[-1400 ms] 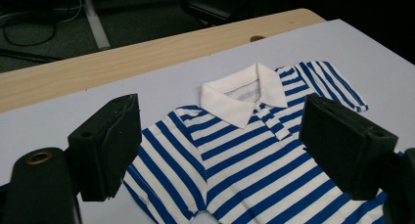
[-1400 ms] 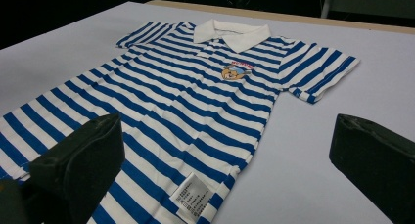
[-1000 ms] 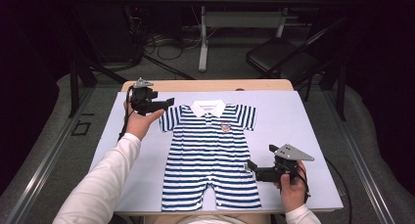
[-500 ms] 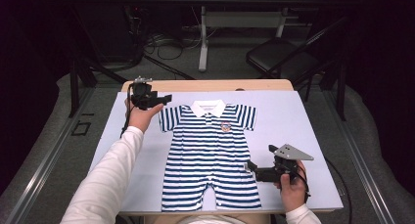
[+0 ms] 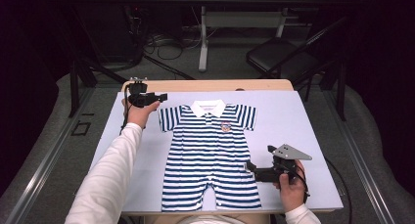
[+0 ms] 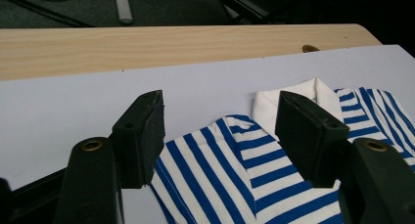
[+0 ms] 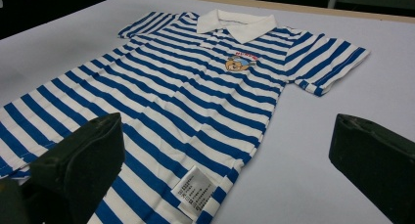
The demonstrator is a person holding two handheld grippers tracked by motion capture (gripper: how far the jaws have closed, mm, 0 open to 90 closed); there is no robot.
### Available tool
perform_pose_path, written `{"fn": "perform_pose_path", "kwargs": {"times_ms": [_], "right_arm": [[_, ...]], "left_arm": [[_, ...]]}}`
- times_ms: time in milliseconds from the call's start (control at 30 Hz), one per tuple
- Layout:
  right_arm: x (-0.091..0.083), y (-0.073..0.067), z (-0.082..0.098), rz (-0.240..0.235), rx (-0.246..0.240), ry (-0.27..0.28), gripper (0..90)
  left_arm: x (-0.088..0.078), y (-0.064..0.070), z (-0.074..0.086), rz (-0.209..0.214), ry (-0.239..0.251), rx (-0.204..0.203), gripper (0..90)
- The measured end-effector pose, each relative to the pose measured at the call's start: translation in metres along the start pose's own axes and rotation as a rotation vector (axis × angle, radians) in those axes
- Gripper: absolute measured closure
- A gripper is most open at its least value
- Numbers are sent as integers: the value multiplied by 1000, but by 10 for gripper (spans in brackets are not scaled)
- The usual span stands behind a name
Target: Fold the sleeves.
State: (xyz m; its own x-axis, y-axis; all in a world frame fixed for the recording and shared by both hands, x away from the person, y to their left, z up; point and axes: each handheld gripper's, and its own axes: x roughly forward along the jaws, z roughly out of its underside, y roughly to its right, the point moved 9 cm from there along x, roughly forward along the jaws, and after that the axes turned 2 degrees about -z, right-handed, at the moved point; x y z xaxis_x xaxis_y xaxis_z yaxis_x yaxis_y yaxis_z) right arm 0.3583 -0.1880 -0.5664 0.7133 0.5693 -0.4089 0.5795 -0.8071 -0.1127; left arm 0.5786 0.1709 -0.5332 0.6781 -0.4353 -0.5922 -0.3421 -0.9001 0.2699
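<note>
Your left gripper (image 5: 161,96) sits at the striped romper's (image 5: 210,150) sleeve on the lavender mat (image 5: 293,116), seen from above; your right gripper (image 5: 250,166) is at its side hem. Left gripper view: jaws apart, just been closing, straddling the sleeve (image 6: 205,160), seemingly not pinching. Right gripper view: jaws wide apart beside the care label (image 7: 192,189).
</note>
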Motion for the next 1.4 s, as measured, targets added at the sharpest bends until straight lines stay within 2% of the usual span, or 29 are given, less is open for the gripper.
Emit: {"fn": "perform_pose_path", "kwargs": {"times_ms": [67, 367, 633, 967, 1400], "right_arm": [[0, 0, 1, -2, 0, -2, 0], [1, 0, 1, -3, 3, -5, 0], [3, -1, 2, -7, 2, -12, 0], [3, -2, 3, -11, -1, -20, 3], [4, -2, 5, -14, -6, -33, 8]], "left_arm": [[4, -4, 2, -11, -14, -17, 364], [13, -13, 6, -32, -27, -37, 391], [22, -19, 10, -45, -58, -79, 392], [36, -23, 19, -42, -100, -66, 436], [45, -31, 28, -63, -143, -91, 442]]}}
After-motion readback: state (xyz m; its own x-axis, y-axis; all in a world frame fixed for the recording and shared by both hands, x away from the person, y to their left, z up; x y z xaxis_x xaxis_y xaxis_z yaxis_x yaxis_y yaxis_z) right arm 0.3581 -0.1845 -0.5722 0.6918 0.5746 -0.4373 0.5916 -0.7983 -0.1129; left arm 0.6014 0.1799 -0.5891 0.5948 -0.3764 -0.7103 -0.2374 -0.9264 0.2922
